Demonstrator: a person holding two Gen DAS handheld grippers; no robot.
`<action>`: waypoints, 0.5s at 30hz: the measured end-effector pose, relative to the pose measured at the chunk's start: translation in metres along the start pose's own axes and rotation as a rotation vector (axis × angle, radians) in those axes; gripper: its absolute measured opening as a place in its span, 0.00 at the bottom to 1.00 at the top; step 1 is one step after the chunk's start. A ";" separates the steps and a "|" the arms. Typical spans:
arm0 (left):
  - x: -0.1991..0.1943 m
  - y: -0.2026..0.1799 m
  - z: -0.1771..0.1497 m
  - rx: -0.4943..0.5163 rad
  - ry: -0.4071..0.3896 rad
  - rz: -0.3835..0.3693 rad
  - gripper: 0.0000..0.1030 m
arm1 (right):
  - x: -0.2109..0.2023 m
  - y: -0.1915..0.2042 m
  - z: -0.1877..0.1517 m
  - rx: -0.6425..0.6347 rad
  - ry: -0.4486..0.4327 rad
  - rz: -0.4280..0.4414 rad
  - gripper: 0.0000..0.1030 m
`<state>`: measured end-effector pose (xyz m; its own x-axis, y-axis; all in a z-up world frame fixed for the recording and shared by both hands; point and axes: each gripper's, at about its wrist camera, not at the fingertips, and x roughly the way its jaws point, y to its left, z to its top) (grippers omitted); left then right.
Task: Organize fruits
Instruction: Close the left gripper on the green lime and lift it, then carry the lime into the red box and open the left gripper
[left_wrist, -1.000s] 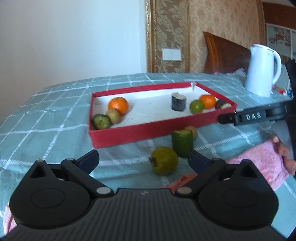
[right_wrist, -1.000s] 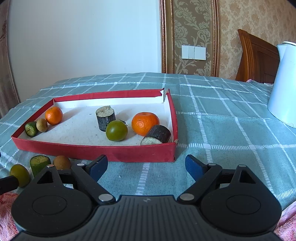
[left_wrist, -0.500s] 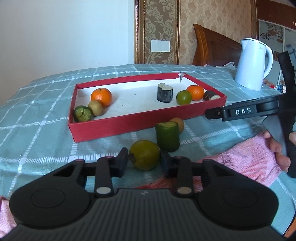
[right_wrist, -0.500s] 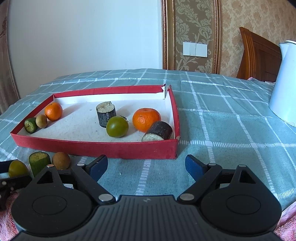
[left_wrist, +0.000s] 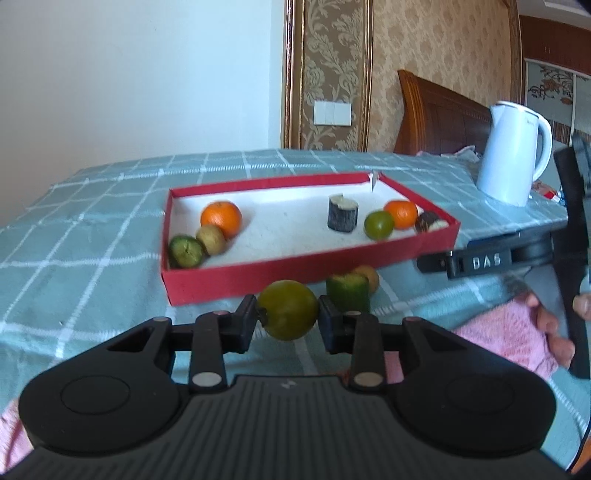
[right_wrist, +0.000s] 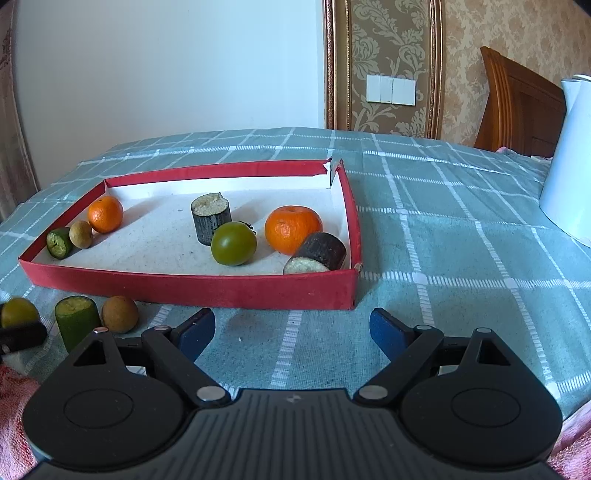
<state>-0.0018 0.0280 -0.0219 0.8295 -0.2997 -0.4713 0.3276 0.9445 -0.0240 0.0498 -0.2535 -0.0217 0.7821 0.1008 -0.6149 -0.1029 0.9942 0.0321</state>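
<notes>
My left gripper (left_wrist: 287, 321) is shut on a yellow-green round fruit (left_wrist: 288, 309) and holds it in front of the red tray (left_wrist: 295, 269); the fruit also shows in the right wrist view (right_wrist: 18, 314). A green cut cylinder (left_wrist: 348, 293) and a small brown fruit (left_wrist: 369, 277) stand on the cloth before the tray. The tray (right_wrist: 192, 286) holds two oranges (right_wrist: 293, 229), a green round fruit (right_wrist: 233, 243), dark cut pieces (right_wrist: 210, 218) and small fruits at its left end. My right gripper (right_wrist: 291, 330) is open and empty, before the tray's near right corner.
A white kettle (left_wrist: 513, 155) stands at the right on the teal checked cloth (right_wrist: 461, 258). A pink cloth (left_wrist: 502, 339) lies at the near edge by the person's hand. A wooden headboard and wall are behind.
My left gripper closed on the yellow-green fruit and lifted it off the cloth. The right gripper stayed open and barely moved.
</notes>
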 end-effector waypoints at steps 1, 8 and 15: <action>-0.001 0.001 0.003 -0.002 -0.004 -0.002 0.31 | 0.000 0.000 0.000 0.001 0.003 0.000 0.89; 0.007 0.006 0.025 -0.011 -0.032 0.003 0.31 | 0.001 -0.001 0.000 0.010 0.010 0.001 0.89; 0.033 0.018 0.045 -0.062 -0.018 0.005 0.31 | 0.002 -0.001 0.000 0.009 0.016 0.000 0.89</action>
<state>0.0518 0.0293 0.0018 0.8394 -0.2971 -0.4552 0.2953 0.9523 -0.0771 0.0516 -0.2538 -0.0229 0.7722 0.1004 -0.6274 -0.0976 0.9945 0.0390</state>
